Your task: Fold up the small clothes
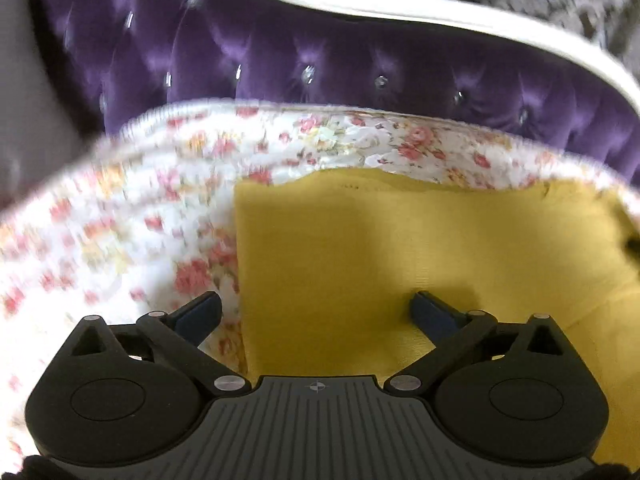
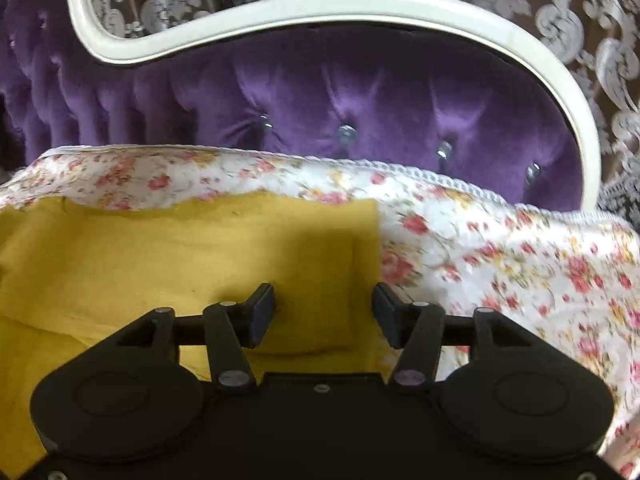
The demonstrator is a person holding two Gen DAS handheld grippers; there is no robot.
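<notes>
Both grippers, left [image 1: 316,312] and right [image 2: 324,312], hung with jaws apart, gripping nothing, the yellow cloth [image 1: 400,248] flat just beneath them. Closing too deep could have pinched the floral cover [image 2: 500,256] too, dragging the fold askew.

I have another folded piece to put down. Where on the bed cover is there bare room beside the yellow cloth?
Bare floral cover lies left of the yellow cloth, and more to its right. Only a narrow strip separates the cloth from the purple headboard.

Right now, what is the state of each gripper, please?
Left gripper: open wide, holding nothing, above the yellow cloth.
Right gripper: open, holding nothing, over the same cloth.
</notes>
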